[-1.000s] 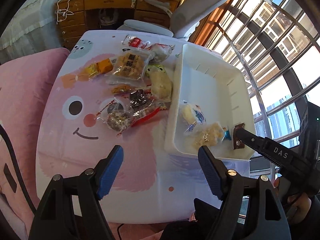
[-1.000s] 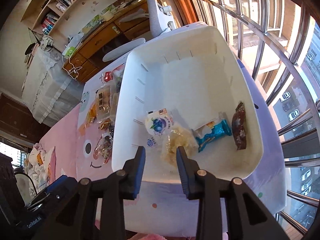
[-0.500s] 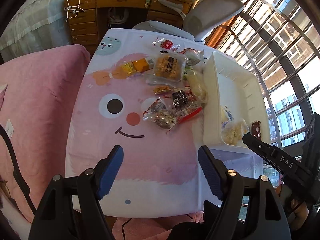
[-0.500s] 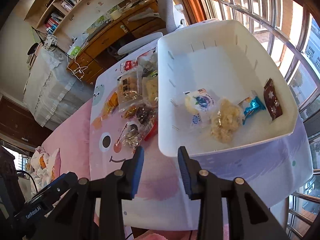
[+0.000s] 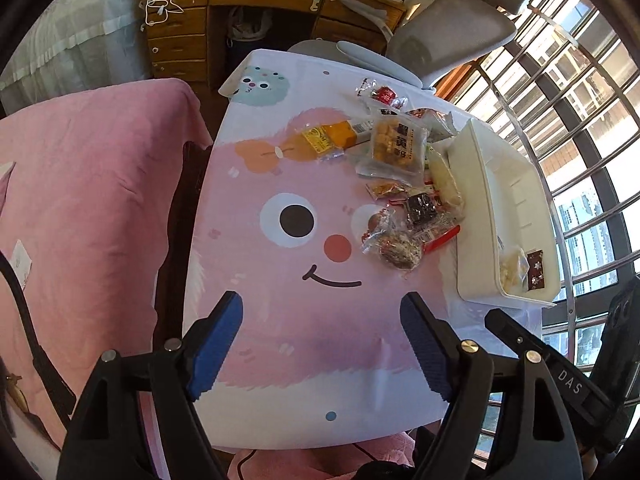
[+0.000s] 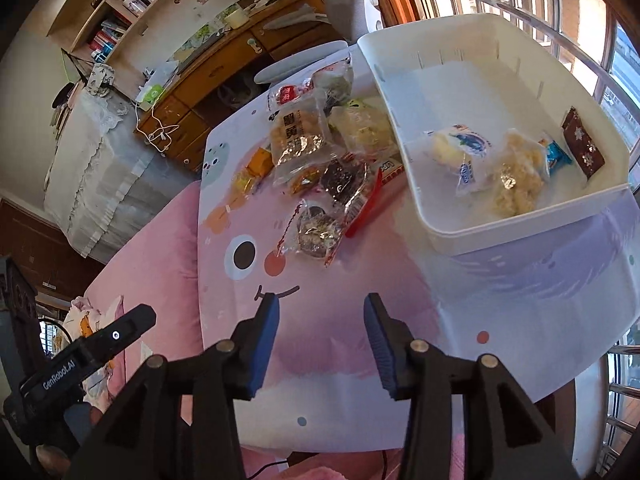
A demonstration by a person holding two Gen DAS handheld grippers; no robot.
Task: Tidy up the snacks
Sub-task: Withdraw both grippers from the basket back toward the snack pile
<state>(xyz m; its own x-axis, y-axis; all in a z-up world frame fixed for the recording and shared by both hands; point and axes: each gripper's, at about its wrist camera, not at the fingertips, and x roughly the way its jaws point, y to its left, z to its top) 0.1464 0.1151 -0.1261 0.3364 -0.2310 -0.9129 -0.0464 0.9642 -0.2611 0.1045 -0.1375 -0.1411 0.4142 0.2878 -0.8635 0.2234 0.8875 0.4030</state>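
Right wrist view: right gripper (image 6: 319, 340) and left gripper (image 5: 322, 344) were both empty, jaws opening, aimed toward the loose snack pile (image 6: 320, 168) beside the white bin (image 6: 532, 224).

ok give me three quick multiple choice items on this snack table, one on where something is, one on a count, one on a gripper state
1. Where does the dark brown star-printed wrapper lie?
A. inside the white plastic bin
B. on the pink cartoon-face tablecloth
C. on the grey office chair

2. How many wrapped snacks lie in the bin?
A. one
B. four
C. seven

3. What is between the fingers of the right gripper?
A. a red packet
B. the bin's rim
C. nothing

Answers:
1. A, it rests against the bin's inner wall at one corner.
2. B, the brown wrapper, a teal one, a clear bag of pale puffs and a white blue-printed bun pack.
3. C, its opening jaws frame only tablecloth.
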